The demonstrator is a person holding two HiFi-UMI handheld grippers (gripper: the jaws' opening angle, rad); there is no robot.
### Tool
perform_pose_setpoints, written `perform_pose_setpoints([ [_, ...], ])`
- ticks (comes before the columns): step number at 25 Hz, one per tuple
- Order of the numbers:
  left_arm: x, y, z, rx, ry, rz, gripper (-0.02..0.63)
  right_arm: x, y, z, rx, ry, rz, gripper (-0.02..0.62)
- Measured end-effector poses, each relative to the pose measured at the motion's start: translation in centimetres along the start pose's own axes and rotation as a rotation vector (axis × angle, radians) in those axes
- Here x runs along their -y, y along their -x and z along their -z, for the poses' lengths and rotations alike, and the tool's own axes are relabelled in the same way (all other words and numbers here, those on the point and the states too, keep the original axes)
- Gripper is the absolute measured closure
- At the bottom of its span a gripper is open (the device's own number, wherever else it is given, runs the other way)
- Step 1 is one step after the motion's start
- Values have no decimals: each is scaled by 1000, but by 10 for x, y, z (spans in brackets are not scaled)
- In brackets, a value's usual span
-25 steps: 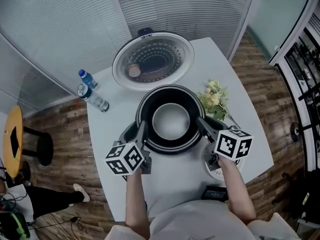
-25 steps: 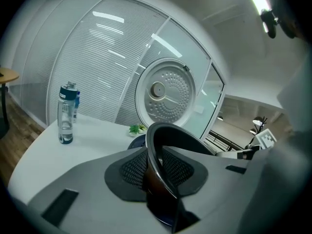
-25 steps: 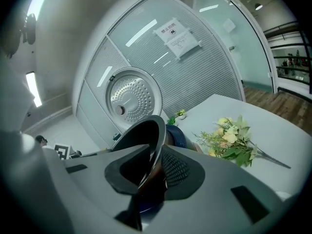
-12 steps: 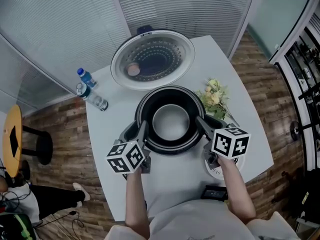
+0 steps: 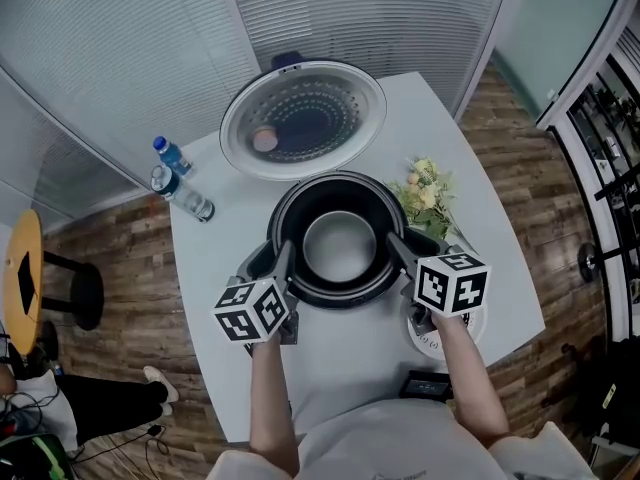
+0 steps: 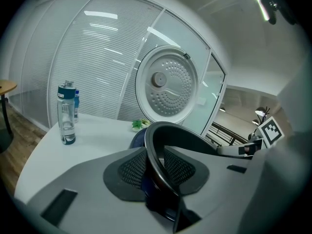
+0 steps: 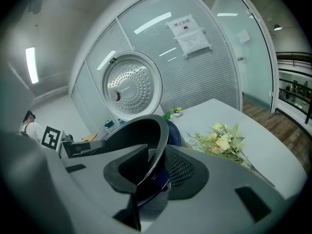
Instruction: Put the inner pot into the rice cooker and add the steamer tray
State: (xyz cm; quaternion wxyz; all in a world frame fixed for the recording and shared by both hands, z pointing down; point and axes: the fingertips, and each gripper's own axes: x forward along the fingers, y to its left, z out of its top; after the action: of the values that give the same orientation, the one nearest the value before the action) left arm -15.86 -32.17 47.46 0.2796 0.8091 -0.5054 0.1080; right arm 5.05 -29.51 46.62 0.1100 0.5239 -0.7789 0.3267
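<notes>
The inner pot [image 5: 340,248] sits in the rice cooker [image 6: 137,140] mid-table, its lid [image 5: 303,118] raised at twelve o'clock; the left gripper [image 5: 284,263] at eight and the right gripper [image 5: 398,248] at four have just been easing their jaws off its rim, now loosely straddling it, so seating looks done and the steamer tray comes next.

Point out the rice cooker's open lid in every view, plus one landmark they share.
Head view: open lid, top centre.
Left gripper view: upright, just above centre, before the blinds.
Right gripper view: upright, upper left of centre.
Shared landmark: inner pot's black rim, directly in front of the lid in all three.
</notes>
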Motion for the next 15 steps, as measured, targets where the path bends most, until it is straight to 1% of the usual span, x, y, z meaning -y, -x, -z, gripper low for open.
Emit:
perform_pose_setpoints([
  [3, 1, -1, 1, 3, -18, -14, 499, 1, 0, 0, 2, 20, 13, 486],
  [6, 1, -3, 0, 1, -51, -38, 483, -1, -2, -1, 6, 49, 31, 481],
  [7, 2, -4, 0, 2, -60, -45, 458, -3, -4, -1, 4, 62, 37, 474],
  [9, 2, -5, -1, 11, -74, -66, 387, -6, -4, -1, 0, 89, 51, 426],
  [10, 1, -4, -1, 17, -81, -80, 370, -6, -3, 0, 0, 95, 57, 423],
  [15, -2, 4, -1, 35, -91, -106, 370, -5, 8, -4, 26, 95, 68, 424],
])
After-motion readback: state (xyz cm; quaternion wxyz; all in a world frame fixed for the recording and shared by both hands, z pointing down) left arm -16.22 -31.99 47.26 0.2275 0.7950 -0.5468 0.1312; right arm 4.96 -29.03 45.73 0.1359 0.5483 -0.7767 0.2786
